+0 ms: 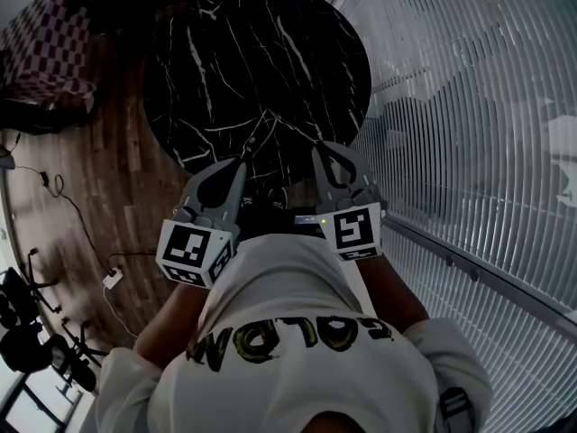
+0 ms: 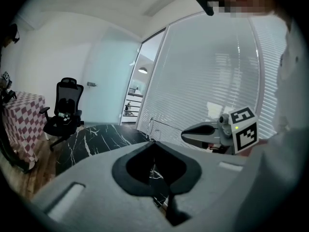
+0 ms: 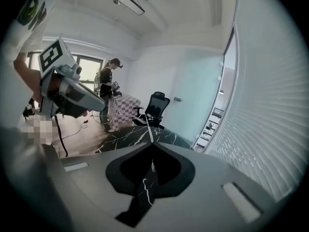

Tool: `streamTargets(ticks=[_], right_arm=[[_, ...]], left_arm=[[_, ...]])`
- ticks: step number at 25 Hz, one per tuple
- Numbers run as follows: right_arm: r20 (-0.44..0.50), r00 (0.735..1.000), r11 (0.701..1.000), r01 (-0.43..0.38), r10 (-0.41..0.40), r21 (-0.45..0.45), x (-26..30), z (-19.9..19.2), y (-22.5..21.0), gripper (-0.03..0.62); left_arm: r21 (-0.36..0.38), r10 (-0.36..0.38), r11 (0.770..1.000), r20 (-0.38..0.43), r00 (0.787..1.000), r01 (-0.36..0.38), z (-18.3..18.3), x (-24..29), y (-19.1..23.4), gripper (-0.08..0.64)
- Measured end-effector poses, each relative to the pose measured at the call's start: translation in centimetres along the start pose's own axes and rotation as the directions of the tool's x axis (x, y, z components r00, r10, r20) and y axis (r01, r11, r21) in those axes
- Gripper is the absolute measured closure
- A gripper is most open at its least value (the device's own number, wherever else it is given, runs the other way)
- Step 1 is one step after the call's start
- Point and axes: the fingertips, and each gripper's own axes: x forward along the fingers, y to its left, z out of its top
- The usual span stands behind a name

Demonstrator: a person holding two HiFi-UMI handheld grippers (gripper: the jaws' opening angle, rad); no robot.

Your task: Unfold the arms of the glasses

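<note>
Black marble table (image 1: 225, 52) lies beneath both tongs. Left gripper (image 1: 242, 161) and right gripper (image 1: 317, 149) are each closed on the thin wire glasses (image 3: 149, 129), held between their tips. Recommended: swing the arm out slowly, without twisting.

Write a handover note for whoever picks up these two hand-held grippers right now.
Left hand-held gripper: jaws together, pinching a wire of the thin wire-framed glasses.
Right hand-held gripper: shut on another wire of them.
Glasses held between both, above the round black marble table.
Done: both grips.
To do: spread the arms; how far open they are can't be told.
</note>
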Motion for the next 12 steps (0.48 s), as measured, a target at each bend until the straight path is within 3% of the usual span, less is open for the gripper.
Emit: streamTargets(ticks=[5,9,12], right_arm=[[-0.035,0.999,0.995,0.019,-0.022,-0.103,0.3,-0.1,-1.1,0.584],[-0.053,0.998,0.993,-0.027,0.021,-0.117,0.7,-0.7,-0.3,0.579],[-0.049,0.997,0.988,-0.06,0.054,-0.139,0.7,-1.0,0.5,0.503]], left_arm=[[-0.021,-0.016,1.0,-0.031,0.999,0.016,-0.6,0.1,0.3,0.555],[-0.039,-0.014,0.999,-0.025,1.0,0.013,-0.6,0.3,0.1,0.555],[-0.037,-0.006,0.999,-0.018,1.0,0.006,-0.6,0.5,0.0,0.555]])
